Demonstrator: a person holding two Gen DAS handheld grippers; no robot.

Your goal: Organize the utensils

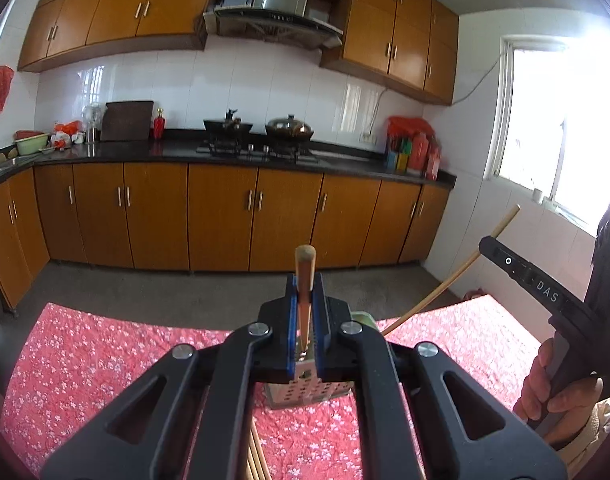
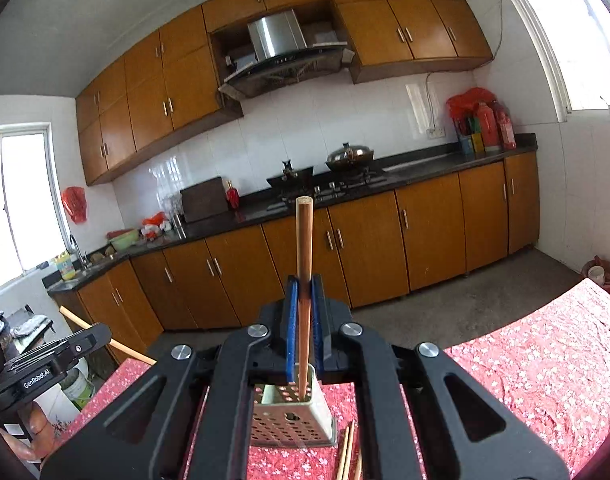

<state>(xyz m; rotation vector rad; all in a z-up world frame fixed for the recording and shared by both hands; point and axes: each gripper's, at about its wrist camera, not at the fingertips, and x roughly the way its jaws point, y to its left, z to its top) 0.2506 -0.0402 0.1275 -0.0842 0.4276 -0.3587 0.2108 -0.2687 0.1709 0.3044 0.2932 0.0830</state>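
Left wrist: floral red tablecloth [image 1: 105, 344] below wooden kitchen cabinets [image 1: 221, 216]

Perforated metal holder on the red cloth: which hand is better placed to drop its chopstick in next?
Probably the right. The right gripper holds a wooden chopstick upright, its lower end over the perforated metal holder's open mouth. In the left view that mouth is hidden.

Black gripper [image 1: 305, 292], blue pads, silver screws
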